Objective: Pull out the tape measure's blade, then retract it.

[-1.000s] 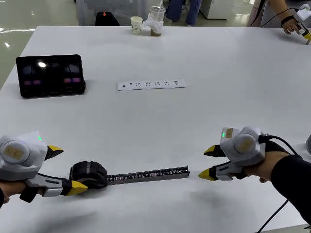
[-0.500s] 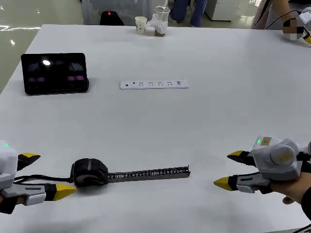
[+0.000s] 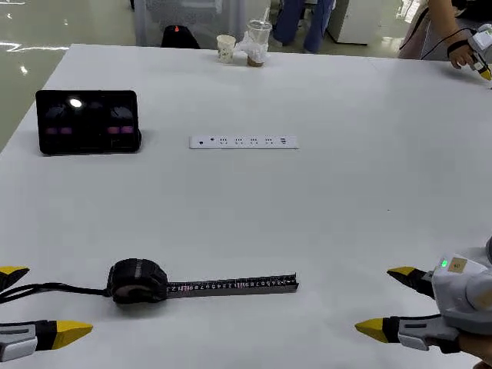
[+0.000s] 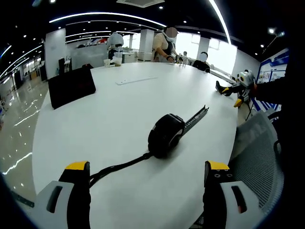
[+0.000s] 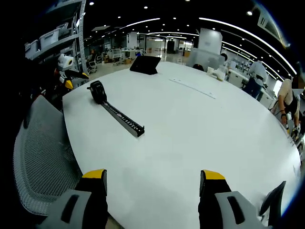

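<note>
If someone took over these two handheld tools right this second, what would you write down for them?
The left tool is open and empty, just behind the tape measure. The right tool is open and empty, apart from the tip of the blade. The tape measure lies on the white table with its blade out. Done: the pull-out. Left: retracting the blade.

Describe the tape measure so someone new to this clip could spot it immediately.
On the big white table, look toward the near edge. The tape measure is a round black case with a dark cord trailing one way and its blade lying extended the other; the white power strip and black tablet sit farther back.
</note>
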The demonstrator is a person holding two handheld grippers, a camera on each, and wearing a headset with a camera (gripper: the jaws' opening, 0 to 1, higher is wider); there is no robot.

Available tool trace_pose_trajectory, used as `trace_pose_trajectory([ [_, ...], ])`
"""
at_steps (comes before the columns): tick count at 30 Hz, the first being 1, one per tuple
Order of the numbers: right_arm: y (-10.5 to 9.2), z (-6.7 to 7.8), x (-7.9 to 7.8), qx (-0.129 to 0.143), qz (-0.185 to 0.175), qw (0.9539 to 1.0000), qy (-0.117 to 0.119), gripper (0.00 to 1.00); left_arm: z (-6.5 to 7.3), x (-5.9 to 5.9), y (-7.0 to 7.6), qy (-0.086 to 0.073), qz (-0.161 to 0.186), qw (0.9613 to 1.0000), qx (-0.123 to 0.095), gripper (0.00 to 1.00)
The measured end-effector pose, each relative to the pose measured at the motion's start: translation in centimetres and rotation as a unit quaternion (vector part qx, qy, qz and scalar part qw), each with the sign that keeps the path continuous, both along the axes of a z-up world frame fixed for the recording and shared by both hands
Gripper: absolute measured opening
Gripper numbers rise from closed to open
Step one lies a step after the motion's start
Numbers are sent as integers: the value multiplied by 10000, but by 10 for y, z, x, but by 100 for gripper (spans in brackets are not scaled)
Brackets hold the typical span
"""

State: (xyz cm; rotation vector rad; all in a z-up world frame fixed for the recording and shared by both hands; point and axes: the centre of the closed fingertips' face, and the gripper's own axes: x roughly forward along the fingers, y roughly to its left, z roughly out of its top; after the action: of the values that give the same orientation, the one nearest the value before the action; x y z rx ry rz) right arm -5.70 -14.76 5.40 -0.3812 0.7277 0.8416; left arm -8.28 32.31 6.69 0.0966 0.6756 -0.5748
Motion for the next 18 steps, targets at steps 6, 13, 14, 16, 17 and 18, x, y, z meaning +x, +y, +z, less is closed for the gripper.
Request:
trace_pose_trajectory([
  [6, -10, 0, -13, 143, -182, 9997, 11, 90, 7, -4, 2, -76, -12, 9999, -78, 99],
  [13, -11, -1, -21, 184, -206, 9996, -81, 99, 0, -18, 5, -105, -90, 9999, 39, 99],
  [14, -12, 0, -21, 168, -202, 9996, -82, 99, -1, -20, 5, -80, -93, 9999, 19, 99],
  [16, -12, 0, -21, 185, -213, 9996, -41, 99, -3, -25, 5, -77, -133, 9999, 2, 99],
  [17, -12, 1, -21, 201, -212, 9996, -51, 99, -3, -26, 5, -77, -142, 9999, 10, 99],
  [18, -12, 2, -21, 195, -194, 9996, -74, 99, -4, -27, 6, -63, -137, 9999, 8, 99],
])
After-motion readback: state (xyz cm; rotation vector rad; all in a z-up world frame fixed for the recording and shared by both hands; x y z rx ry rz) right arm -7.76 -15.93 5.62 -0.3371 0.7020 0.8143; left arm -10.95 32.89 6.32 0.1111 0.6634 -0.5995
